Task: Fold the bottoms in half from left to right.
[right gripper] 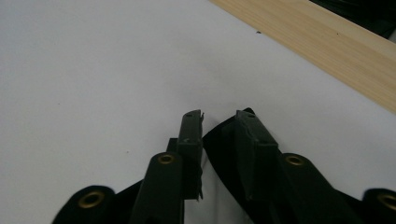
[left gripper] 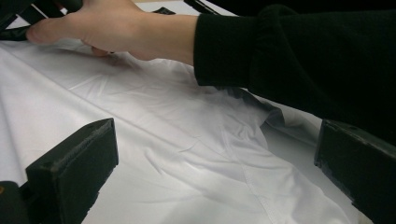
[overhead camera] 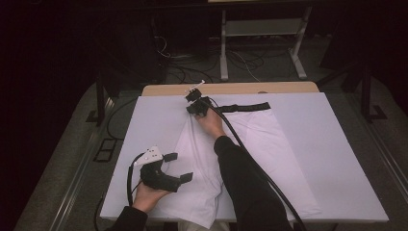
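Your right gripper [overhead camera: 196,107] pinches the garment's black waistband [overhead camera: 245,107] at its far-left corner to pull it taut, while your left gripper [overhead camera: 177,167] waits released above the white garment [overhead camera: 250,159].

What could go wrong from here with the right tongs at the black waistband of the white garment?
1. The right tongs close at the very end of the black waistband; so thin a bite may slip off when pulled.
2. The left tongs hang open above the white garment, pinning nothing, so the whole piece may slide on the white sheet instead of straightening.
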Demonstrator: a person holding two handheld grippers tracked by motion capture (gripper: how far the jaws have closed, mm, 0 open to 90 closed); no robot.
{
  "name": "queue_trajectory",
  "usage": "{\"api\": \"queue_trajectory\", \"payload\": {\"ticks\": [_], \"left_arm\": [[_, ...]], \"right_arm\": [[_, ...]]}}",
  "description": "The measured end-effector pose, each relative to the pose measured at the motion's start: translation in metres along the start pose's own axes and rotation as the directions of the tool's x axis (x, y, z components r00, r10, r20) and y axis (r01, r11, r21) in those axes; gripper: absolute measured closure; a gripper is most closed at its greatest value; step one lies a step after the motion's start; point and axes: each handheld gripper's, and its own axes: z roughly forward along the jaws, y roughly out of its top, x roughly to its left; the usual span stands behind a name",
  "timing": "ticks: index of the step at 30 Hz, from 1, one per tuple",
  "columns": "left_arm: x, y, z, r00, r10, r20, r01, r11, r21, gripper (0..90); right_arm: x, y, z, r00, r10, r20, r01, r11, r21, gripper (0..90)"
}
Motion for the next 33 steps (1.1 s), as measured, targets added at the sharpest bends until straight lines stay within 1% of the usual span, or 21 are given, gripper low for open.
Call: {"api": "queue_trajectory", "payload": {"ticks": [2,4,6,7,8,10,11,12,14,15,17,18,20,24,25,27,28,30,31,32,33], "left_arm": [[0.001,-0.001,-0.002,0.9999,-0.001,-0.016,0.001,1.0,0.001,0.0],[0.003,-0.002,-0.004,0.9996,-0.014,-0.024,0.014,0.9999,0.001,0.0],[0.004,-0.002,-0.007,0.999,-0.028,-0.035,0.028,0.9996,-0.003,0.0],[0.004,-0.002,-0.009,0.9983,-0.037,-0.046,0.037,0.9993,-0.003,0.0],[0.004,-0.002,-0.009,0.9983,-0.037,-0.046,0.037,0.9993,-0.003,0.0],[0.005,0.0,-0.011,0.9975,-0.04,-0.058,0.04,0.9992,0.003,0.0],[0.006,0.002,-0.012,0.997,-0.047,-0.062,0.048,0.9988,0.009,0.0],[0.006,0.002,-0.012,0.997,-0.047,-0.062,0.048,0.9988,0.009,0.0],[0.005,0.004,-0.014,0.9972,-0.043,-0.062,0.045,0.9982,0.039,0.0],[0.005,0.004,-0.014,0.9972,-0.043,-0.062,0.045,0.9982,0.039,0.0],[0.005,0.005,-0.016,0.9972,-0.044,-0.061,0.048,0.9969,0.063,0.0],[0.005,0.005,-0.016,0.9972,-0.044,-0.061,0.048,0.9969,0.063,0.0],[0.007,0.004,-0.021,0.9961,-0.069,-0.054,0.074,0.9935,0.087,0.0],[0.009,0.002,-0.025,0.9947,-0.084,-0.06,0.09,0.9904,0.105,0.0],[0.01,0.0,-0.028,0.9936,-0.096,-0.059,0.102,0.9881,0.115,0.0],[0.01,0.0,-0.029,0.9936,-0.097,-0.058,0.103,0.9875,0.119,0.0],[0.011,-0.001,-0.032,0.9925,-0.108,-0.057,0.115,0.9858,0.123,0.0],[0.011,-0.001,-0.033,0.9921,-0.111,-0.057,0.118,0.9847,0.128,0.0],[0.011,-0.002,-0.035,0.9915,-0.116,-0.057,0.123,0.9828,0.137,0.0],[0.011,-0.002,-0.035,0.9915,-0.116,-0.057,0.123,0.9828,0.137,0.0],[0.011,-0.002,-0.036,0.9912,-0.119,-0.059,0.126,0.9823,0.139,0.0]], "right_arm": [[0.0,0.0,-0.002,0.9999,0.014,-0.001,-0.014,1.0,0.003,82.6],[0.0,-0.001,-0.005,0.9996,0.03,0.003,-0.03,1.0,-0.01,85.5],[0.0,-0.003,-0.006,0.9993,0.037,-0.005,-0.037,0.999,-0.013,85.7],[-0.002,-0.005,-0.008,0.9982,0.056,-0.022,-0.056,0.998,-0.02,85.8],[-0.002,-0.005,-0.008,0.9982,0.056,-0.022,-0.056,0.998,-0.02,85.8],[-0.002,-0.007,-0.011,0.9968,0.069,-0.04,-0.07,0.997,-0.027,85.9],[-0.003,-0.009,-0.013,0.9953,0.078,-0.057,-0.08,0.996,-0.035,85.9],[-0.003,-0.009,-0.013,0.9953,0.078,-0.057,-0.08,0.996,-0.035,85.9],[-0.004,-0.011,-0.017,0.9953,0.075,-0.06,-0.078,0.996,-0.051,86.0],[-0.004,-0.011,-0.017,0.9953,0.075,-0.06,-0.078,0.996,-0.051,86.0],[-0.004,-0.012,-0.021,0.9936,0.088,-0.071,-0.093,0.994,-0.063,86.1],[-0.004,-0.012,-0.022,0.9931,0.089,-0.076,-0.094,0.993,-0.067,86.0],[-0.004,-0.012,-0.024,0.9942,0.077,-0.075,-0.083,0.994,-0.078,86.0],[-0.004,-0.012,-0.029,0.9938,0.08,-0.077,-0.087,0.992,-0.09,86.0],[-0.003,-0.013,-0.031,0.9942,0.073,-0.08,-0.08,0.992,-0.096,86.0],[-0.003,-0.014,-0.032,0.9939,0.072,-0.084,-0.081,0.992,-0.1,86.0],[-0.004,-0.015,-0.033,0.9934,0.075,-0.086,-0.084,0.991,-0.1,86.0],[-0.004,-0.015,-0.034,0.9933,0.077,-0.086,-0.086,0.991,-0.102,86.0],[-0.004,-0.016,-0.035,0.9919,0.087,-0.093,-0.097,0.99,-0.105,86.0],[-0.004,-0.016,-0.035,0.9919,0.087,-0.093,-0.097,0.99,-0.105,86.0],[-0.004,-0.017,-0.036,0.9917,0.089,-0.093,-0.099,0.988,-0.116,86.0]]}}
